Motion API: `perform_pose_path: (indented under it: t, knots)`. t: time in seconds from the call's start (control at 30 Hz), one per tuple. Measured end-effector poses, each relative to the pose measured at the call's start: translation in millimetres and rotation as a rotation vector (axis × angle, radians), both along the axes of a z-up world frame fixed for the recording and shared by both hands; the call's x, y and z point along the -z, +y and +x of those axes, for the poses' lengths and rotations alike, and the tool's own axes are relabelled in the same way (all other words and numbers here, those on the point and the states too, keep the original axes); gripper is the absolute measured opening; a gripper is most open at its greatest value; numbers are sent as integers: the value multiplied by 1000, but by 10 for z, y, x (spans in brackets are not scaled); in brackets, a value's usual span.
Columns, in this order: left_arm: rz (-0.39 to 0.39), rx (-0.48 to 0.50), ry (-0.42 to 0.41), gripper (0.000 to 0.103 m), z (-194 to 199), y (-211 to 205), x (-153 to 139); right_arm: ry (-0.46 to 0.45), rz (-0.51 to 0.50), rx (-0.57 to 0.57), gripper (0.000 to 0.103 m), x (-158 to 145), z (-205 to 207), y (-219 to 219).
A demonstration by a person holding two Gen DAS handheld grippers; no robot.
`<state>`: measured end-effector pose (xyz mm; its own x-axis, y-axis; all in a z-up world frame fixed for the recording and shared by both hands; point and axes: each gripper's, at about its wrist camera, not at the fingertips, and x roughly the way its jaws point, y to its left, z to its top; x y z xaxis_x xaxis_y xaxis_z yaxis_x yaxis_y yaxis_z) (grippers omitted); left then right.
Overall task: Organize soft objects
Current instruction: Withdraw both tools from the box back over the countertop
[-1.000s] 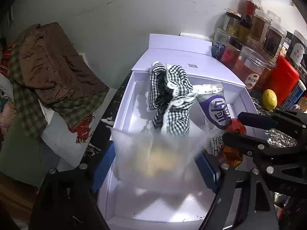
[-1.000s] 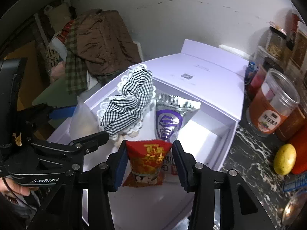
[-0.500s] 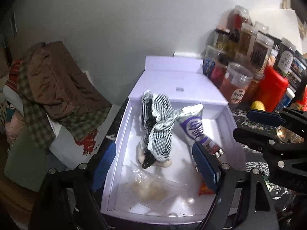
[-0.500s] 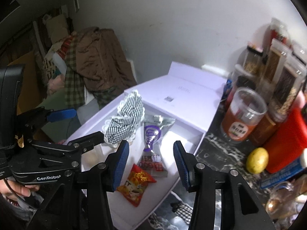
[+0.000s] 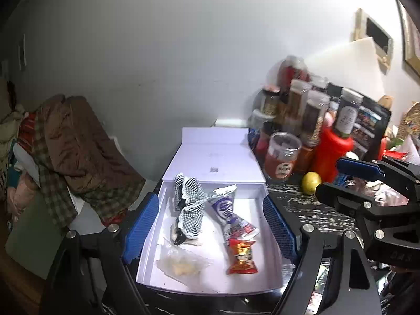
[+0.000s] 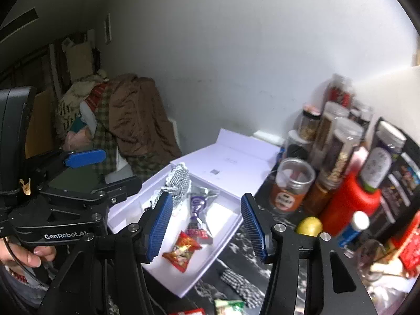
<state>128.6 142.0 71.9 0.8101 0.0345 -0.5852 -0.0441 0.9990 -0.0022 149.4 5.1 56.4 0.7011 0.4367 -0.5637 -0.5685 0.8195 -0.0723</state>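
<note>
A white box stands with its lid folded back. In it lie a black-and-white checked cloth, a purple snack packet, a red snack packet and a clear bag of pale lumps. My left gripper hangs open above the box with nothing between its pads. My right gripper is also above the box, its jaws opening and empty; the red snack packet lies loose below it. Each gripper shows in the other's view: the right gripper, the left gripper.
Jars, a red bottle and a lemon crowd the dark counter right of the box. A pile of clothes lies to the left. Another checked cloth and a green packet lie on the counter near the box's front corner.
Both grippers have risen and drawn back from the box. The left let go of the clear bag and the right let go of the red packet; both now lie in the box.
</note>
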Motion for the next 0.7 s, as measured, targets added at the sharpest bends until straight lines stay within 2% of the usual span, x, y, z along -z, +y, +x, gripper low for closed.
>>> perform_pose_path:
  t: [0.4,0.7]
  knots:
    - [1,72,-60,82,-508,-418,-238,-60,2,42,54,-180,-578,-418]
    - [-27,115,-47,82,-857,-662,-157,-59,6,74,58,-78,-1018,-675]
